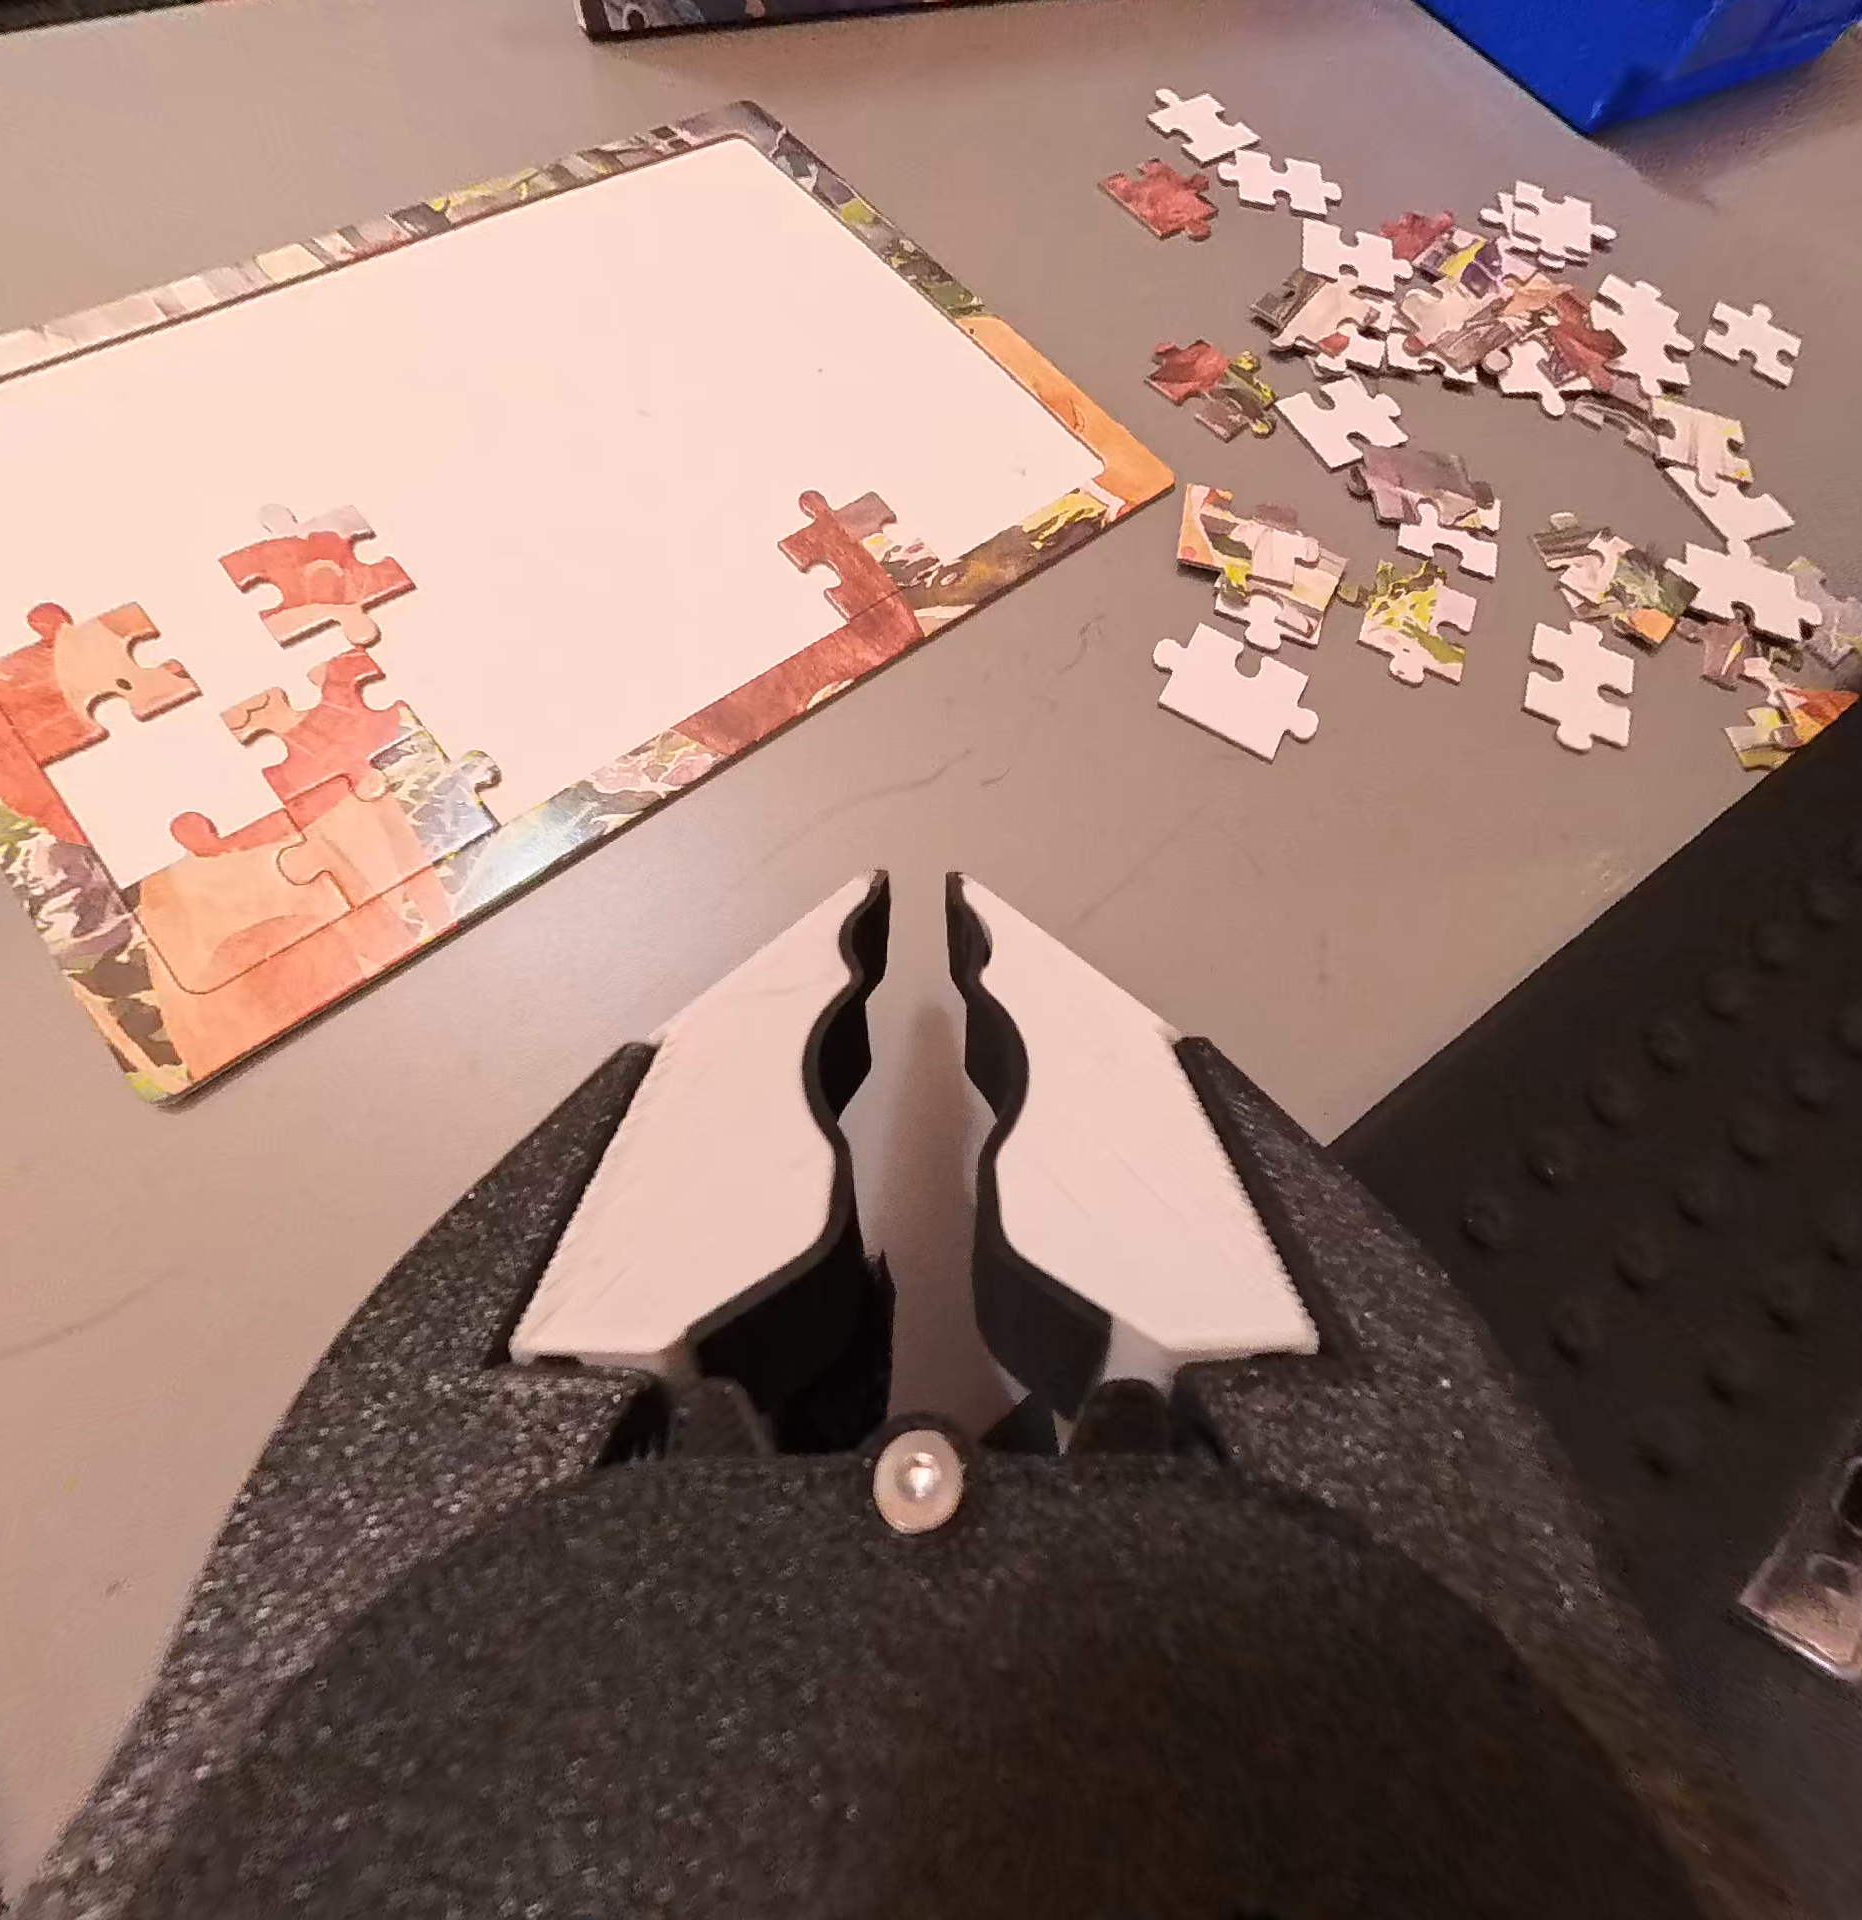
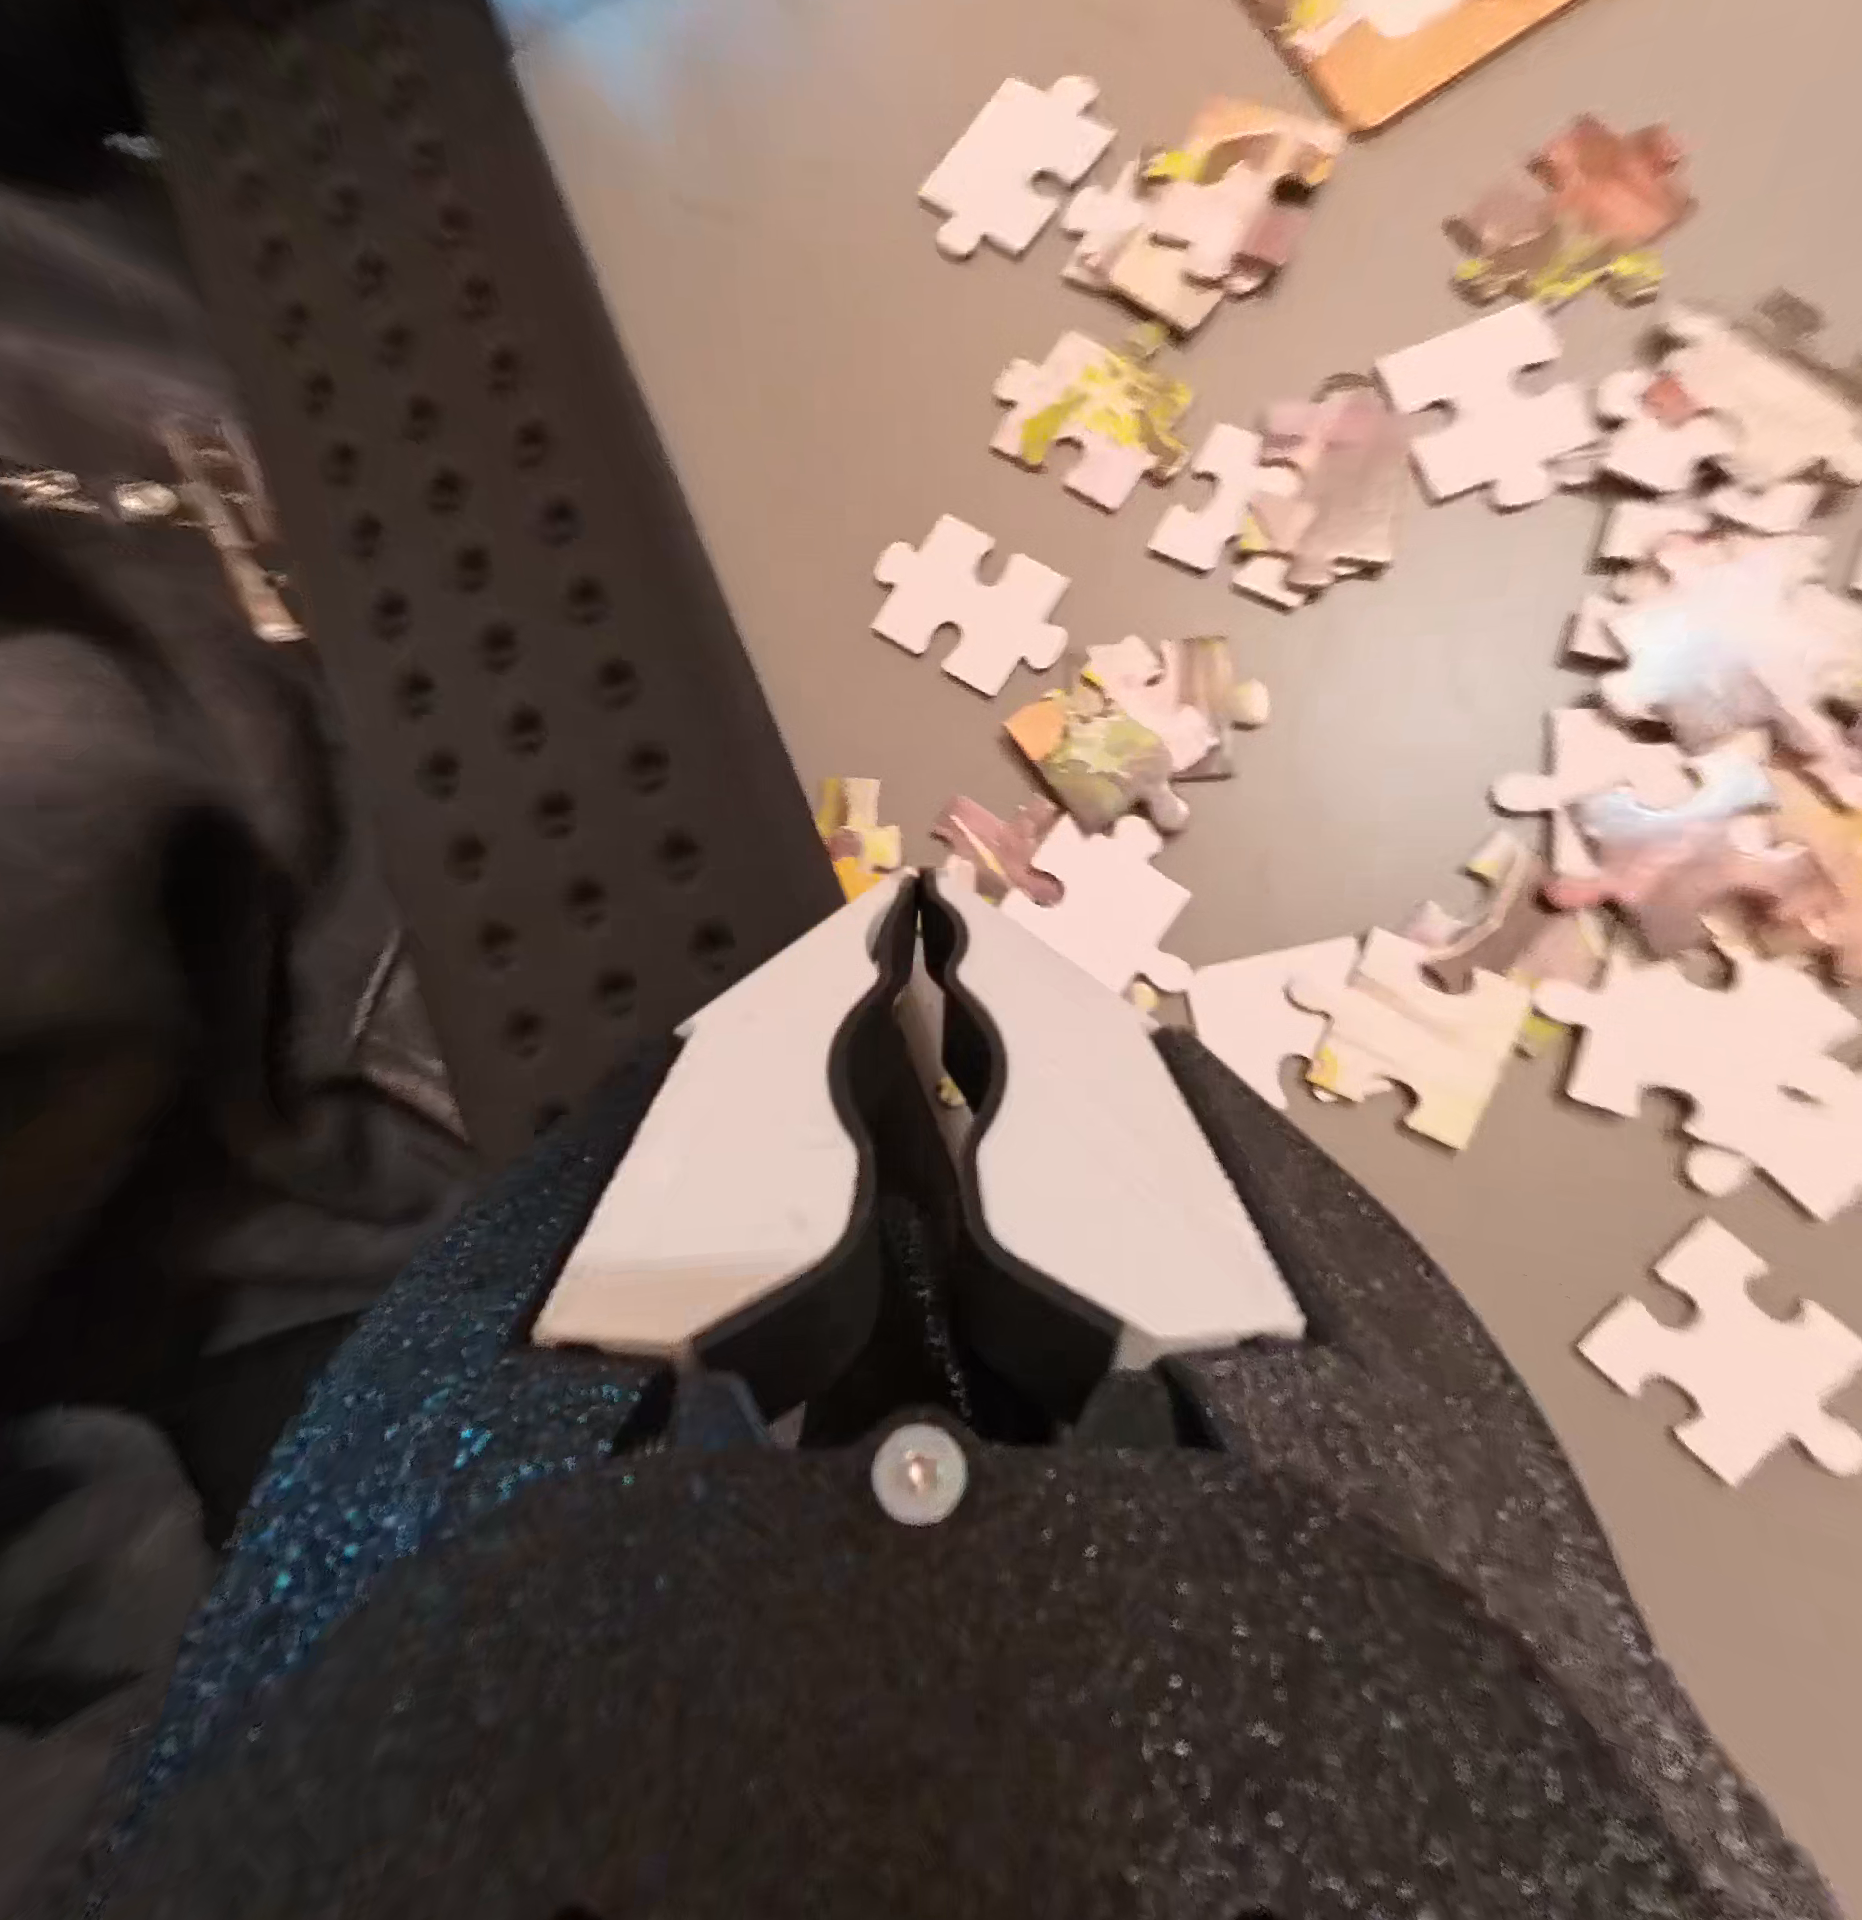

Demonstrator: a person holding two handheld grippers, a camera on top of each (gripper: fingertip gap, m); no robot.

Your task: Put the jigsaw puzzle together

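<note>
**Two grippers hovering beside a barely started jigsaw**

The left gripper (image 1: pixel 918 883), white-fingered with black wavy pads in a speckled black body, is hanging over the bare grey tabletop (image 1: pixel 1010 790) with its jaws parted by a narrow gap, gripping nothing and touching nothing. Just beyond its tips, the rectangular cardboard puzzle tray (image 1: pixel 553 416) with a printed picture border is lying flat, its long axis running from the near left corner up toward the far right; the tray's left end is being cut off by the frame edge. Most of the white tray floor is showing bare, with a cluster of red and orange fitted pieces (image 1: pixel 314 790) sitting in the near left corner and a brown fitted piece (image 1: pixel 844 561) against the near border farther right. To the right of the tray, apart from it, the heap of loose cardboard puzzle pieces (image 1: pixel 1509 436) is lying scattered, many white side up. A black studded panel (image 1: pixel 1685 1143) is bordering the table's near right edge.

The right gripper (image 2: pixel 916 883), of the same build, is showing its tips closed together at the table's edge, in front of the loose pieces; whether anything is pinched between them cannot be told. Its view is blurring heavily, with dark fabric (image 2: pixel 127 727) filling the left side.
</note>
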